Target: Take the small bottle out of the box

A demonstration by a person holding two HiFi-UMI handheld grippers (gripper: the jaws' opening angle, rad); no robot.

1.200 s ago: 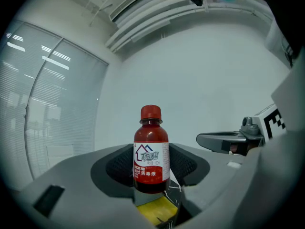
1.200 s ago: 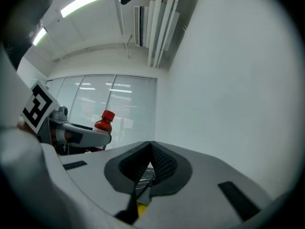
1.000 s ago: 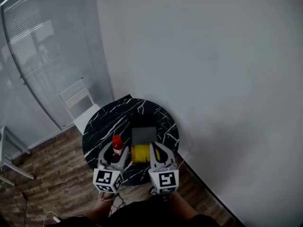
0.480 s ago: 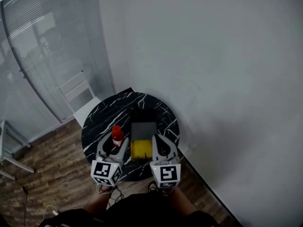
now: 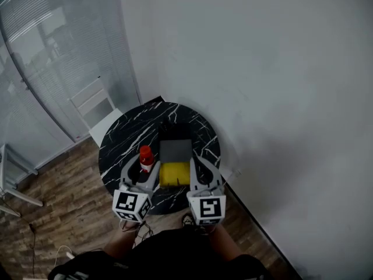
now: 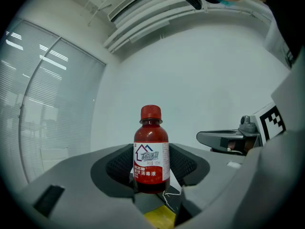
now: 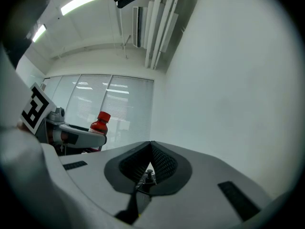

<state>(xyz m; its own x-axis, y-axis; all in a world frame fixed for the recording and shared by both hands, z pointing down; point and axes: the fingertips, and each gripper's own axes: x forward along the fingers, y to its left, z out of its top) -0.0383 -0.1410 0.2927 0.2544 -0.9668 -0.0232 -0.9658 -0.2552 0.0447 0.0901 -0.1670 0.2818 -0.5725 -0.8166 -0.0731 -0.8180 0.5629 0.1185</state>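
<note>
The small bottle [image 6: 151, 151] stands upright, cap up, pinched in the left tongs [image 6: 152, 171]. The yellow box [image 5: 176, 172] sits between these and the right tongs [image 7: 148, 168], which are pressed together and hold nothing. The bottle's bottom is hidden, so I cannot tell if it touches the desk [image 5: 125, 144].

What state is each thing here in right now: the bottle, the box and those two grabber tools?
small bottle: upright, red cap on, out of the box.
left gripper: shut on the small bottle.
right gripper: jaws together, holding nothing.
box: on the round table, looks open, yellow inside showing.
chair: standing beside the table, nobody on it.
</note>
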